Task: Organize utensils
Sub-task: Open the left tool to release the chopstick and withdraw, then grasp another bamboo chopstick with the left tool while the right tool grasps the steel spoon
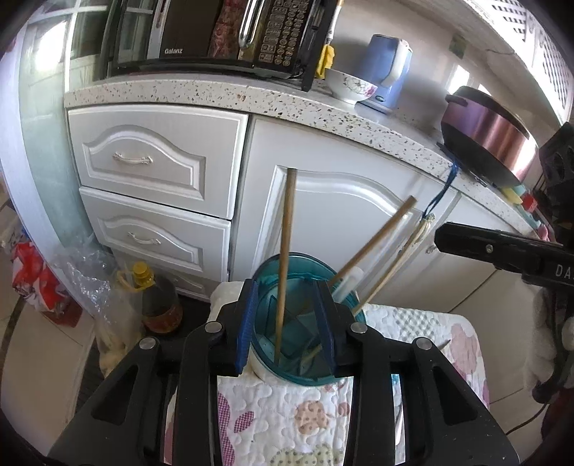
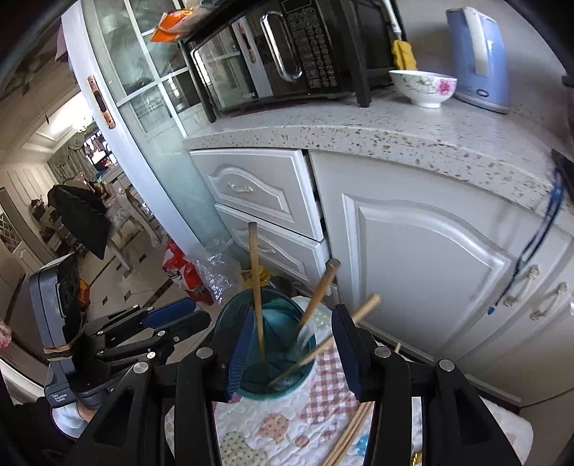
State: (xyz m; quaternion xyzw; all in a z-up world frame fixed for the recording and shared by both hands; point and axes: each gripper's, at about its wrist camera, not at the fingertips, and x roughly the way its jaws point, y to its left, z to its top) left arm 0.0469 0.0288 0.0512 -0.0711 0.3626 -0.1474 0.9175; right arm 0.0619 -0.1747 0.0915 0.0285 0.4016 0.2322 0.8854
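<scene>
Both sets of fingers stand wide, gripping nothing: the left gripper [image 1: 288, 322] straddles the teal utensil holder [image 1: 305, 372] on the quilted mat [image 1: 287, 412], the right gripper [image 2: 292, 351] hovers near it. A careless nudge could tip the holder. Inside I count four sticks. Two loose chopsticks [image 2: 349, 437] lie on the mat's near right.

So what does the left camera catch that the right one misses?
Only the left view shows the purple pot on the counter and an oil bottle on the floor. Only the right view shows loose chopsticks lying on the quilted cloth, plus the room beyond the door. Both show the teal holder with sticks in it, microwave, bowl and kettle.
</scene>
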